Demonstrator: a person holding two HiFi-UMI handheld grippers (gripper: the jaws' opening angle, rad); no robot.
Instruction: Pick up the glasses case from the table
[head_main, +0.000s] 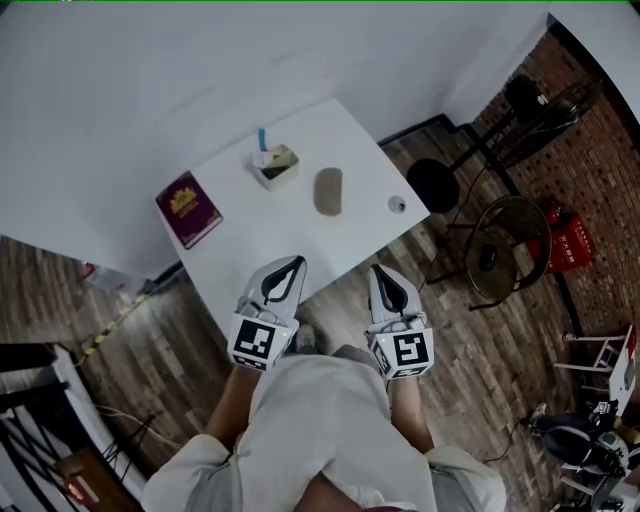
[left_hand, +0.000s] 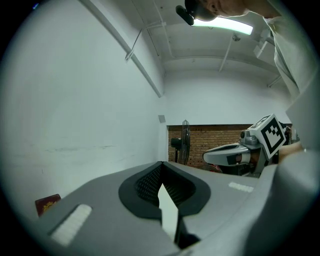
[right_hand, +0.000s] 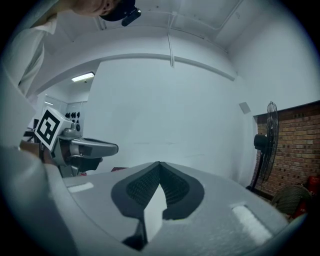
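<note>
The glasses case (head_main: 328, 191) is a grey-beige oval lying on the white table (head_main: 350, 140), right of its middle. Both grippers hover over the table's near edge, level and pointing toward the wall, well short of the case. My left gripper (head_main: 296, 262) is shut with nothing in it, its tips meeting in the left gripper view (left_hand: 161, 163). My right gripper (head_main: 378, 270) is also shut and empty, its jaw tips touching in the right gripper view (right_hand: 160, 163). The case is hidden in both gripper views.
A maroon booklet (head_main: 188, 208) lies at the table's left. A small white box (head_main: 275, 167) with a blue item stands near the wall. A little round object (head_main: 397, 205) sits by the right corner. A black stool (head_main: 433, 185), a chair (head_main: 505, 245) and a fan (right_hand: 265, 145) stand to the right.
</note>
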